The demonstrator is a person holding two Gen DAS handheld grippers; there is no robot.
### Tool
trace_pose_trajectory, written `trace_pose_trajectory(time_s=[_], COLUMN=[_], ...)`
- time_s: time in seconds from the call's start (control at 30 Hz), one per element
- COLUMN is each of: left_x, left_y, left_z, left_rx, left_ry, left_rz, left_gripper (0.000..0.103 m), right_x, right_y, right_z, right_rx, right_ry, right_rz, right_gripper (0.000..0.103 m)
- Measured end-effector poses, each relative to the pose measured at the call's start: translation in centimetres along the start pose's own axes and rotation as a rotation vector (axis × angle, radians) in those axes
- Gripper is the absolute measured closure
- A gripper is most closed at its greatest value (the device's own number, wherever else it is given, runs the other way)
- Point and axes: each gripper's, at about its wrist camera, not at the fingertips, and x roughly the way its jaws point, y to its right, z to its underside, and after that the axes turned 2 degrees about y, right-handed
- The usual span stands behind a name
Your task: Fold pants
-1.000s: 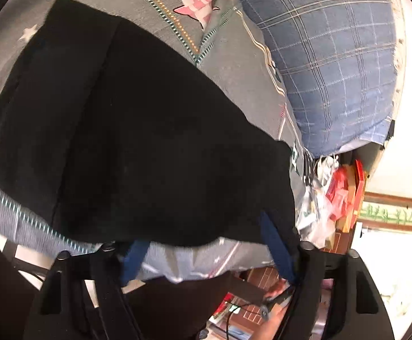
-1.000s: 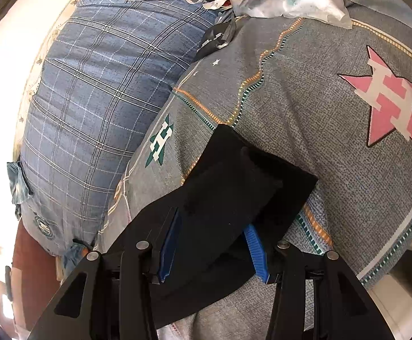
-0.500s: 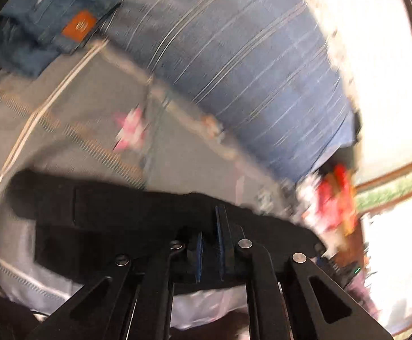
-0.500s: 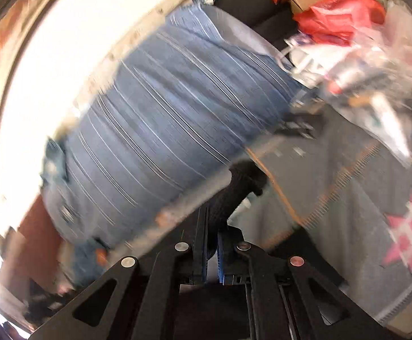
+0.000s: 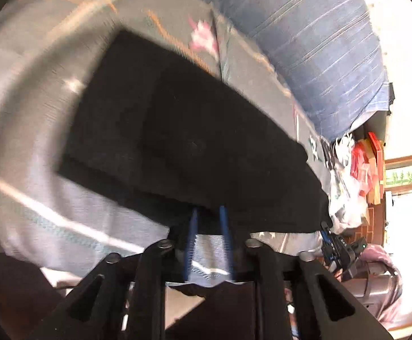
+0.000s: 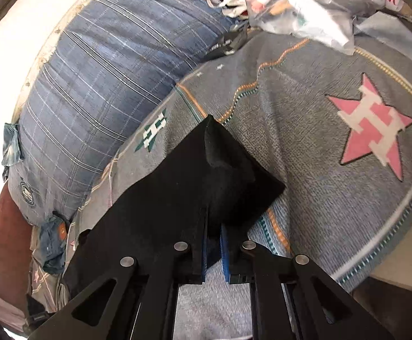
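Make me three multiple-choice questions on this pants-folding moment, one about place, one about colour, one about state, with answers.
1. Where do the pants lie?
A. on the grey blanket
B. on the plaid pillow
C. on the floor

2. What colour is the large star?
A. green
B. pink
C. orange

3. How are the right tongs?
A. wide open, off the cloth
B. out of sight
C. closed on a pants fold

Answers: 1 A, grey blanket shows around the cloth; 2 B, pink with a white H; 3 C, black cloth sits pinched between the blue pads.
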Motion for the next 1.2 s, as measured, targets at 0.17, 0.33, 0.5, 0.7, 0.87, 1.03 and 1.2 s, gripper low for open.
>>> trace_pose_trajectory(time_s=[0.17,0.33,0.5,0.7,0.87,1.03,1.2], left_x=[-2.5,-0.9,2.0,3.0,3.4,3.0,2.6], left_y=[-2.2,-1.4,1.8,5.4,7.1,7.9,8.3], left_z=[0.2,0.3,-1.1,0.2,1.5,2.7,3.7], left_rx=[-0.108,-0.096,-0.008,0.131,0.202,0.247,0.278], left_ry=[0.079,0.04,0.07,0.153,0.197,0.222,0.243], left_rz=[0.032,0.019,-0.07,-0.207,-0.276,-0.311,-0.341], left_gripper=[0.043,0.043,0.043,0.043,0.043,0.042,0.042], right_x=[0.2,0.6,0.5,0.4,-0.1,-0.2,0.1], right_y=[0.4,0.3,0.0,0.0,-0.8,-1.3,-2.0], right_z=[0.6,0.9,1.1,1.5,2.3,2.9,3.4], right_rx=[0.015,0.054,0.057,0.086,0.091,0.09,0.098], right_ry=[-0.016,-0.022,-0.033,-0.048,-0.061,-0.083,-0.106], right_rz=[0.005,-0.014,-0.02,-0.035,-0.061,-0.063,-0.078], right_gripper=[0.091,0.091,0.09,0.085,0.078,0.077,0.073])
